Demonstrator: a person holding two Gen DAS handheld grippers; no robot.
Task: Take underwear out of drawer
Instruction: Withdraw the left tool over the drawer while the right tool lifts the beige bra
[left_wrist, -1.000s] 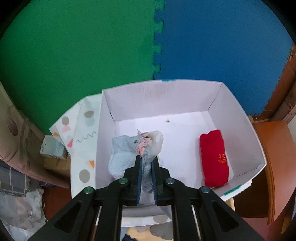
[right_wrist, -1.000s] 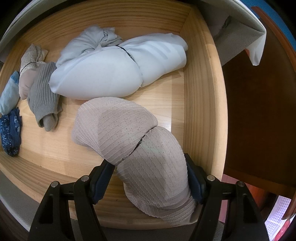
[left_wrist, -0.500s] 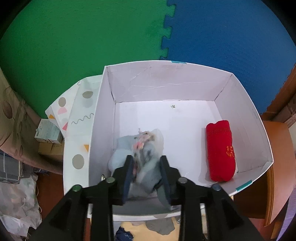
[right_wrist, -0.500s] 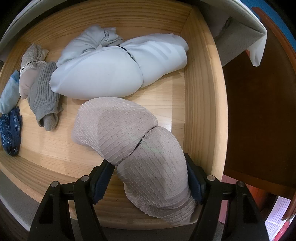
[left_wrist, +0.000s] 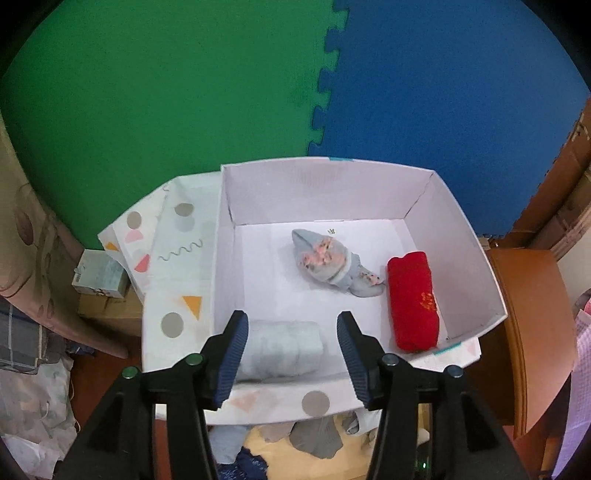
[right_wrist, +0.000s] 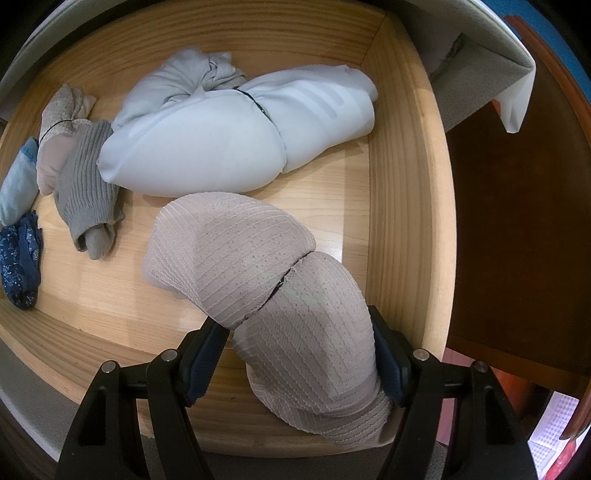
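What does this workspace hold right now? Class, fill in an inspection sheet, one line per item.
Surface: wooden drawer, open; white box nearby.
Job's things: beige bundle and pale blue bundle in the drawer; floral bundle, red roll and pale roll in the box.
Clutter: socks at the drawer's left.
Grippers: left gripper opening, empty; right gripper around the beige bundle.
Cables: nothing seen.
Surroundings: green and blue foam mats.
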